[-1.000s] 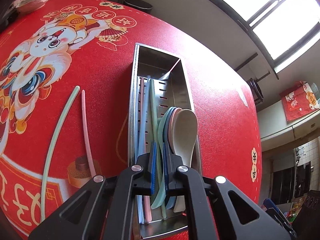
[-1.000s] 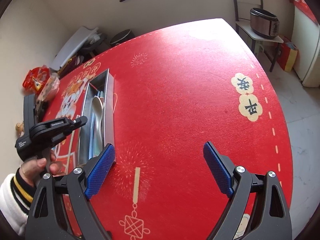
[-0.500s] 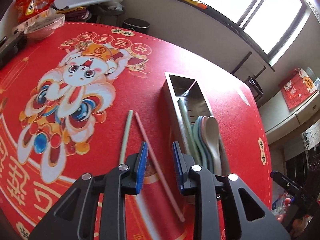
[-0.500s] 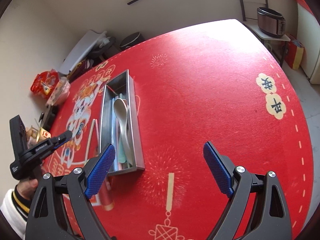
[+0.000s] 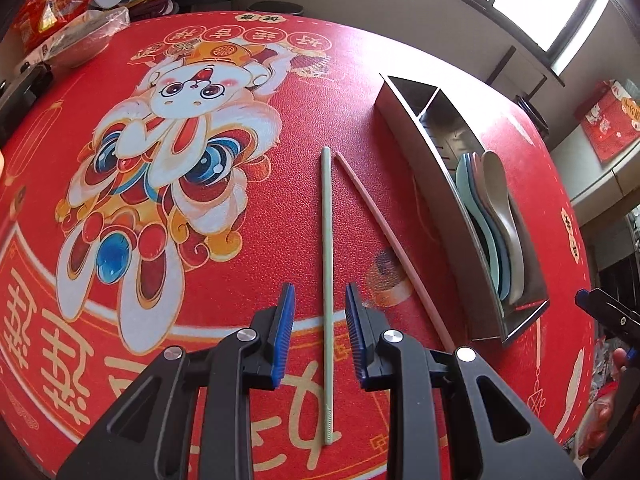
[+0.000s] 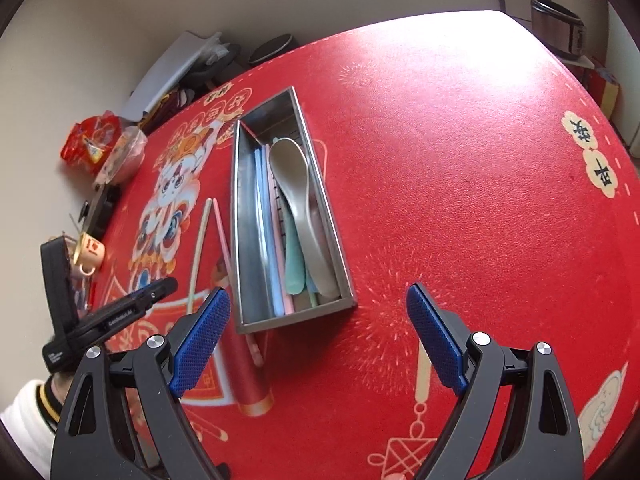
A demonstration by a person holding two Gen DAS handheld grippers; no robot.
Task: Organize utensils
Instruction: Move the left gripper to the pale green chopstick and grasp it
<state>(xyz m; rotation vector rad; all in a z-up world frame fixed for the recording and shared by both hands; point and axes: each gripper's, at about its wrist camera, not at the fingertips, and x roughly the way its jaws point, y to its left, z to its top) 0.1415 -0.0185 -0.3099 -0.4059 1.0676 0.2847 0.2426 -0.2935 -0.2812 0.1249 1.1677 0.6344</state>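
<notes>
A pale green chopstick [image 5: 327, 264] lies on the red tablecloth and runs between the blue pads of my left gripper [image 5: 320, 316], which is slightly open and does not press on it. A pink chopstick [image 5: 384, 240] lies just to its right, slanting toward the steel utensil tray [image 5: 432, 208]. The tray [image 6: 246, 240] holds a beige spoon [image 6: 298, 204], other pastel spoons and several chopsticks. My right gripper [image 6: 320, 336] hangs wide open and holds nothing, near the tray's close end. In the right wrist view the left gripper [image 6: 160, 290] sits left of the tray.
A red snack bag [image 5: 52, 8] and a covered bowl [image 5: 84, 36] stand at the table's far left edge, with a small mug [image 6: 90, 252] nearby. A rice cooker [image 6: 558, 26] sits on a stand beyond the table. A white sleeve [image 6: 24, 412] shows at lower left.
My left gripper has moved left from over the tray to over the green chopstick, and its jaws went from shut to slightly open. The right gripper has come closer to the tray, still wide open.
</notes>
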